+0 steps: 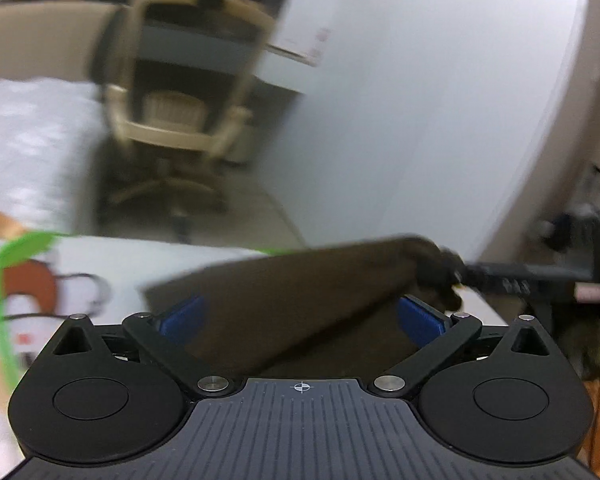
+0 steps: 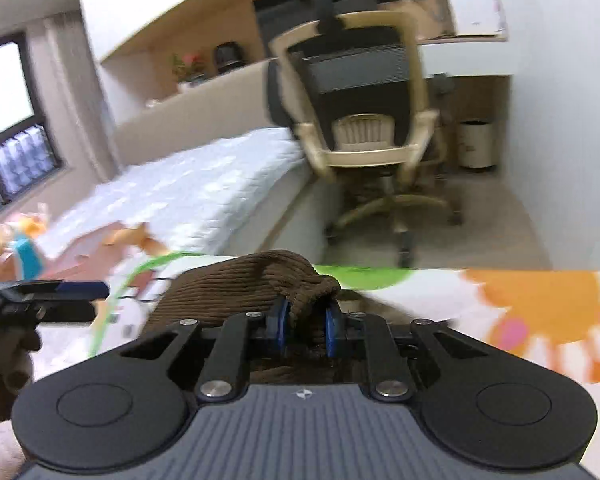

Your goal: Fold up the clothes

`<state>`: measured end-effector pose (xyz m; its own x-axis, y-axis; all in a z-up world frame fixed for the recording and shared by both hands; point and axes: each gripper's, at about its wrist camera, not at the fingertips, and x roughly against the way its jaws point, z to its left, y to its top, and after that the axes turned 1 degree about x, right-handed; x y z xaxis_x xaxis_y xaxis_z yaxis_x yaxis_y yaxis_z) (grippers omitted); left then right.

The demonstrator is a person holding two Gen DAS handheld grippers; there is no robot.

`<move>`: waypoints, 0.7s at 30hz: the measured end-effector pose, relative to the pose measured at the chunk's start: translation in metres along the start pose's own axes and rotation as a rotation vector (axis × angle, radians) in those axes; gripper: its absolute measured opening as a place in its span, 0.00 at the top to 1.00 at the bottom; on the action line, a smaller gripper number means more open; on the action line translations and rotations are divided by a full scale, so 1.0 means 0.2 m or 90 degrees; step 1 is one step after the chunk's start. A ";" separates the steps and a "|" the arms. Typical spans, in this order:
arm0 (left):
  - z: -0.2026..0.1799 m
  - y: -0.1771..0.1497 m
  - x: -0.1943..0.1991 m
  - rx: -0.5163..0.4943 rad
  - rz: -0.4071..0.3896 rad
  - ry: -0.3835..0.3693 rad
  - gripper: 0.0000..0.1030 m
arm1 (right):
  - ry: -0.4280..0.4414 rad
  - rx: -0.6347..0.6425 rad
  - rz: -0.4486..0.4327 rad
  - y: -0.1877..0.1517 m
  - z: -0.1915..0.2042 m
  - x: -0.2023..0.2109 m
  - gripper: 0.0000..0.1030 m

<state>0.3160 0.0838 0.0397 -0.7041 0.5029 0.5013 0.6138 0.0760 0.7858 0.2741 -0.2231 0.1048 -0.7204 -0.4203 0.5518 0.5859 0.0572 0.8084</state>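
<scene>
The brown ribbed corduroy garment (image 2: pixel 236 284) is lifted over a white play mat printed with green, orange and pink shapes (image 2: pixel 440 292). A bunched fold of it is pinched between the blue pads of the right gripper (image 2: pixel 307 330), whose fingers are drawn close together on the cloth. Holding a gathered corner this way lets the rest hang free for a fold.

In the left wrist view the same brown cloth stretches as a taut, flat sheet across the front of the left gripper (image 1: pixel 300 320). That gripper's blue pads (image 1: pixel 182 322) stand wide apart. The cloth lies between and over them, but the frame is motion-blurred, so it may be merely draped there, not gripped. At the sheet's right end the right gripper's dark fingers come in from the right and hold the cloth. The tension looks meant to flatten the fabric before it is laid down.

The mat's far edge runs just beyond the garment in both views. To the right of the garment the mat is bare and offers room to spread it. To the left lie printed patterns and some orange and teal items (image 2: pixel 24 256), too blurred to name. Beyond the edge stand a cream-framed office chair (image 2: pixel 364 128) and a white quilted mattress (image 2: pixel 204 192), well apart from the work.
</scene>
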 end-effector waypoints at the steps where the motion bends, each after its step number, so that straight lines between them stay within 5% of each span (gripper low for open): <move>1: 0.02 -0.01 -0.05 0.005 0.014 0.015 0.00 | -0.026 0.010 0.031 -0.01 -0.02 -0.03 0.72; 3: 0.05 -0.02 -0.16 0.016 0.041 0.047 0.00 | -0.092 0.026 0.074 -0.06 -0.05 -0.07 0.59; 6: 0.10 -0.04 -0.31 0.032 0.081 0.093 0.00 | -0.162 0.068 0.069 -0.14 -0.05 -0.05 0.59; 10: 0.16 -0.06 -0.46 0.047 0.122 0.139 0.00 | -0.038 0.098 0.017 -0.18 0.05 0.09 0.59; 13: 0.16 -0.07 -0.46 0.042 0.121 0.141 0.00 | 0.049 0.095 0.040 -0.23 0.10 0.06 0.58; 18: 0.16 -0.09 -0.41 0.035 0.130 0.164 0.00 | -0.014 0.106 0.078 -0.38 0.10 -0.08 0.59; 20: 0.16 -0.11 -0.35 0.035 0.139 0.178 0.00 | -0.032 0.120 0.056 -0.40 0.10 0.00 0.48; 21: 0.15 -0.14 -0.29 0.027 0.137 0.181 0.00 | -0.039 0.133 0.040 -0.40 0.10 0.06 0.34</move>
<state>0.3498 0.0780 -0.0212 -0.6240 0.2518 0.7397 0.7695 0.0334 0.6378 0.2114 -0.2155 0.0510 -0.7093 -0.3547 0.6091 0.5459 0.2703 0.7931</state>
